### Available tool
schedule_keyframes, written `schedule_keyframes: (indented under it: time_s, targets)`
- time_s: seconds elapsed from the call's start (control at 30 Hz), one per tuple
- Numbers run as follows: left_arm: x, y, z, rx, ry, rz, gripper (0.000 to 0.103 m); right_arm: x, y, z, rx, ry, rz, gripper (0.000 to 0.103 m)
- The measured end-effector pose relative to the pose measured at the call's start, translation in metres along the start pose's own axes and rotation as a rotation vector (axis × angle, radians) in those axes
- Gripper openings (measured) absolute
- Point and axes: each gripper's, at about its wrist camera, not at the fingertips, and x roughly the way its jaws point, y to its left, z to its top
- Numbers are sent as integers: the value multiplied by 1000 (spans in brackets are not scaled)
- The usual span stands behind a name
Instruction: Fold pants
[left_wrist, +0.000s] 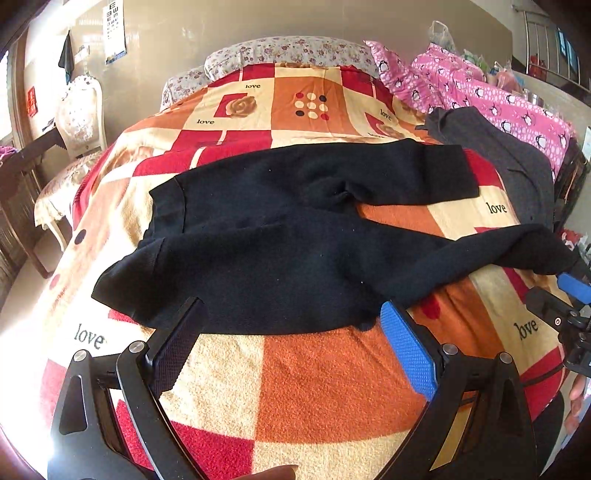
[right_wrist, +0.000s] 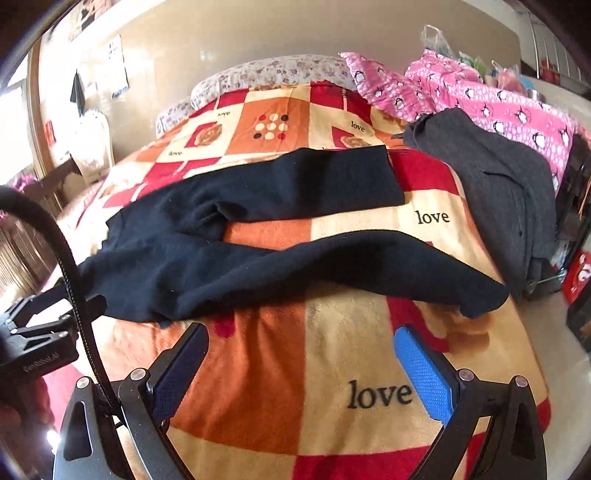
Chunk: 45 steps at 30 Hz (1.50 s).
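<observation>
Black pants (left_wrist: 280, 251) lie spread on a checked "love" blanket (left_wrist: 325, 373), waist at the left, two legs reaching right. The near leg ends at the right edge (right_wrist: 476, 295); the far leg lies behind it (right_wrist: 332, 177). My left gripper (left_wrist: 291, 314) is open, its fingertips at the near hem of the pants' seat, nothing between them. My right gripper (right_wrist: 301, 338) is open and empty, just in front of the near leg (right_wrist: 332, 266). The right gripper also shows at the right edge of the left wrist view (left_wrist: 569, 295).
A dark grey garment (right_wrist: 495, 184) lies at the right side of the bed, pink penguin bedding (right_wrist: 480, 96) behind it. A floral pillow (left_wrist: 291, 51) lies at the head. A chair (left_wrist: 74, 122) stands to the left. The bed edge drops off at right.
</observation>
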Motion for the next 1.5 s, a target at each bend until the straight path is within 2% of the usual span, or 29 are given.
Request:
schedule_keyframes:
  time_s: [0.13, 0.87, 1.03, 1.3, 1.5]
  targets:
    - [0, 3, -4, -9, -30, -7, 97, -2, 0, 0, -13, 3, 6, 101]
    - [11, 19, -6, -46, 13, -5, 97, 5, -2, 2, 18, 18, -19, 101]
    - [20, 44, -9, -115, 36, -24, 97, 9, -7, 1, 33, 30, -23, 101]
    - [30, 93, -18, -203, 57, 54, 97, 16, -18, 0, 81, 36, -22, 101]
    - [34, 131, -26, -304, 59, 69, 97, 20, -24, 0, 95, 38, -36, 101]
